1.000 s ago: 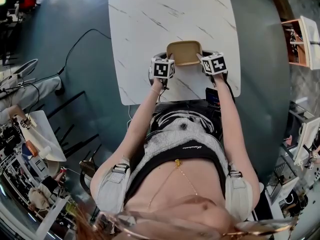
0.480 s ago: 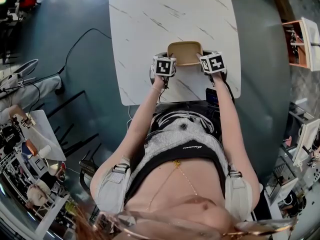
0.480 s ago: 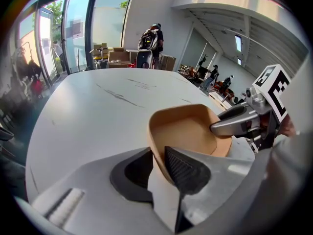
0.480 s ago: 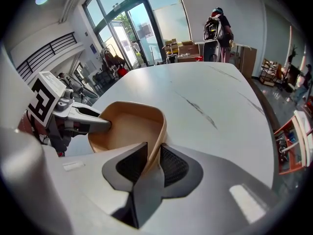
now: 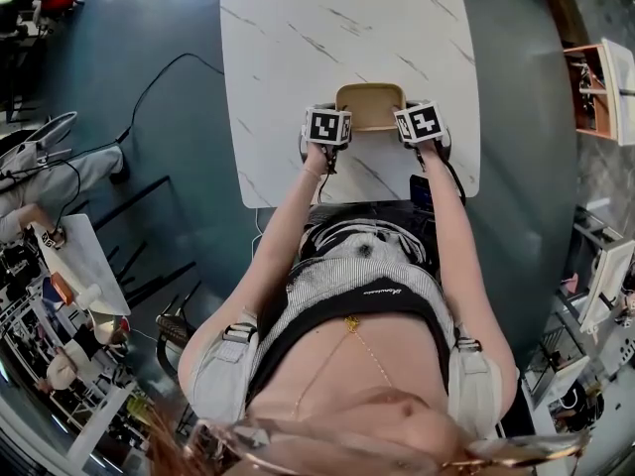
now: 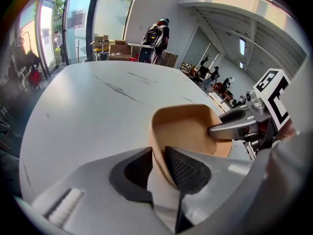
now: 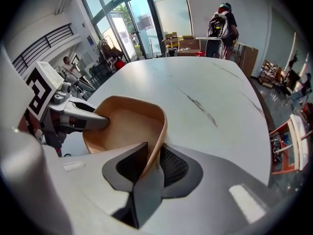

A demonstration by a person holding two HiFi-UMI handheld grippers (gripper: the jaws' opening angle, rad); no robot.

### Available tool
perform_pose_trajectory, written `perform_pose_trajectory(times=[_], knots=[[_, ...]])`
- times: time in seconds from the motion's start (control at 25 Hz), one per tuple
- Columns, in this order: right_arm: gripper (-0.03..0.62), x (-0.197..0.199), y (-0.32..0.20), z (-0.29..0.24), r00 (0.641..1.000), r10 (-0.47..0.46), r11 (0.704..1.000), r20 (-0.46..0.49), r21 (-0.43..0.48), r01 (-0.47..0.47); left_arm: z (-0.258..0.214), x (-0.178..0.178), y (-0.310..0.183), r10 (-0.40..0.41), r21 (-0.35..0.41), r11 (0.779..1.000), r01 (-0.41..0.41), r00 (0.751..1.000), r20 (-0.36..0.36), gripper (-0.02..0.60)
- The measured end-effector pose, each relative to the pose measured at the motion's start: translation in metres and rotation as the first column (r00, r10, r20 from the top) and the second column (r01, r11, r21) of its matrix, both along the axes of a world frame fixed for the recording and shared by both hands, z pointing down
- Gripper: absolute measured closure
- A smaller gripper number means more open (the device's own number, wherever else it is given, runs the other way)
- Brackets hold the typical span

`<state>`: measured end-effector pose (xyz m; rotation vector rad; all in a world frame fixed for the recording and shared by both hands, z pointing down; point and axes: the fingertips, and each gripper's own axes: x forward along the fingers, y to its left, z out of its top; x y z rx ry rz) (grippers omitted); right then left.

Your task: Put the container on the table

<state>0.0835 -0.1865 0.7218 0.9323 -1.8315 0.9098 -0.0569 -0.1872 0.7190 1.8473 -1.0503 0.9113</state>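
Head view: tan container [image 5: 369,105] sits over the near part of the white marble-look table [image 5: 337,38], held between the left gripper [image 5: 340,119] and the right gripper [image 5: 401,117], 1 on each side rim; whether its base touches the tabletop cannot be told from here. Left gripper view: the 2 jaws are clamped on the container's thin left wall, 1 pad inside and 1 outside; the other gripper bites the far rim, and the tabletop lies close below and beyond. Right gripper view: same arrangement mirrored, jaws pinched on the right wall, container empty inside. Judgement: the step in hand is the set-down, with the container already over its spot; the next move calls for lowering both sides level until the base rests flat, then parting both pairs of jaws and drawing them outward off the rim without dragging the light container. Writing: the cubes [image 5: 326,125] carry black-and-white square markers only, no letters; the container bears no label; small script on the person's top [image 5: 382,291] is too small to read
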Motion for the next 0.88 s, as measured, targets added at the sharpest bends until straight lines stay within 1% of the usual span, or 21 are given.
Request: perform_pose_trajectory(times=[0.24,0.6,0.88], knots=[[0.484,-0.0006,0.0002,0.0041,1.0,0.0,0.999,0.003,-0.045,0.0,0.0014,0.0002,0.0002,0.0,-0.008,1.0,0.0,1.0,-0.009,0.497],[0.477,-0.002,-0.0007,0.0071,1.0,-0.001,0.998,0.016,-0.064,0.002,0.0032,-0.0016,-0.0013,-0.012,-0.024,1.0,0.012,1.0,-0.014,0.488],[0.475,-0.0017,-0.0002,0.0057,0.999,0.011,0.998,0.03,-0.055,-0.01,0.0026,-0.0046,-0.0005,-0.08,-0.035,0.996,0.078,0.995,-0.06,0.48]])
